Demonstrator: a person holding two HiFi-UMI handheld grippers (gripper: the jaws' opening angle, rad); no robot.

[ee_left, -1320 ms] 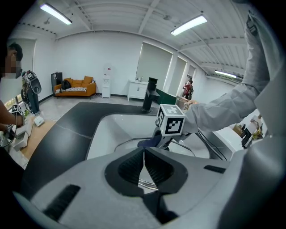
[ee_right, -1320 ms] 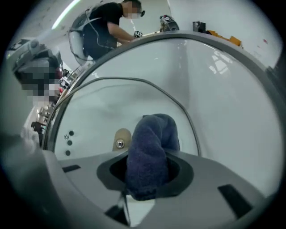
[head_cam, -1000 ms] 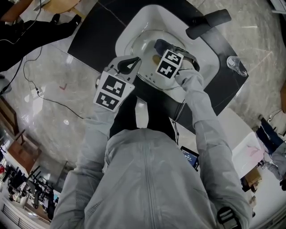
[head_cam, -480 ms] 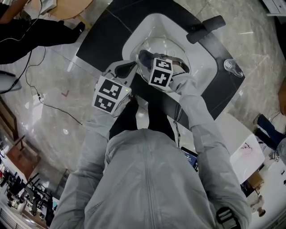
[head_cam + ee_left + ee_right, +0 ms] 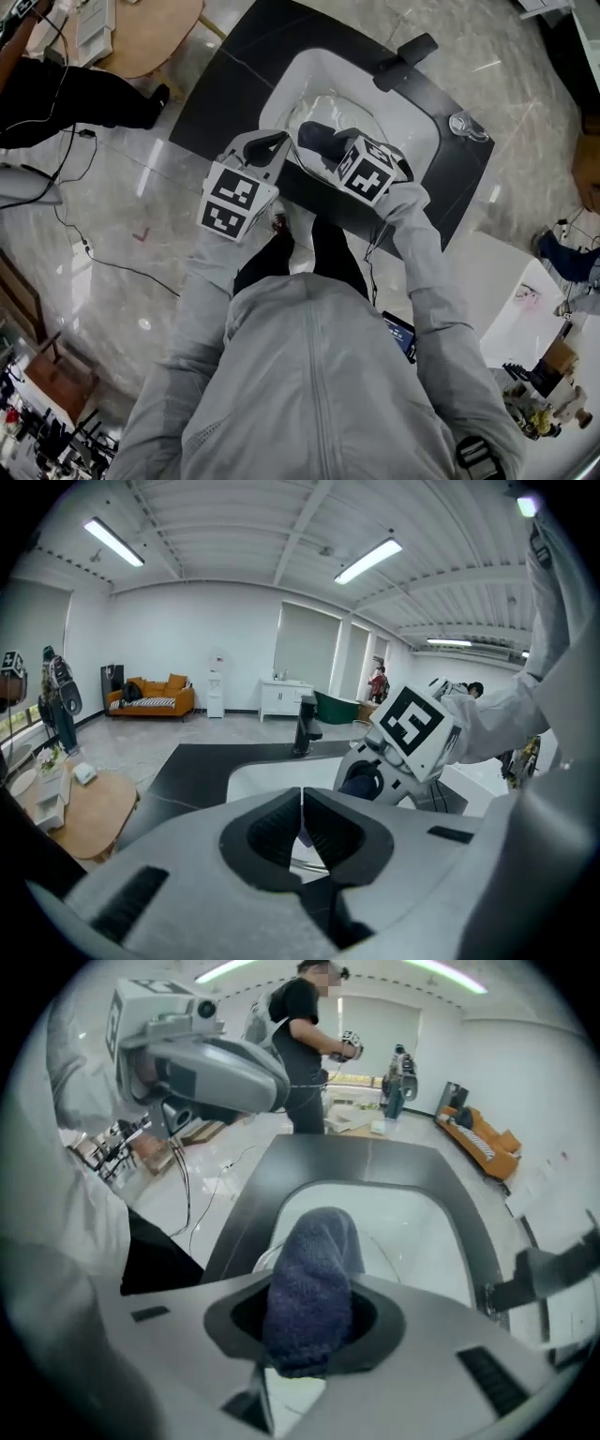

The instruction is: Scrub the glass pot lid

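The glass pot lid (image 5: 317,114) stands tilted in the white sink (image 5: 398,117), and its rim (image 5: 314,862) shows just past my left jaws. My left gripper (image 5: 272,142) (image 5: 302,803) is shut on the lid's near-left edge. My right gripper (image 5: 328,150) (image 5: 309,1307) is shut on a dark blue knitted cloth (image 5: 317,137) (image 5: 309,1283). The cloth is pressed to the lid close beside the left gripper. A curved bit of the lid's rim (image 5: 262,1262) shows left of the cloth.
A black faucet (image 5: 403,49) (image 5: 305,726) stands at the sink's far side on the black counter (image 5: 225,84). A drinking glass (image 5: 466,125) sits at the counter's right. A round wooden table (image 5: 141,28), floor cables and a person in black (image 5: 300,1026) are to the left.
The right gripper and its cloth have slid over the lid from the basin's middle toward its near edge. The left gripper has kept its hold at the lid's rim.
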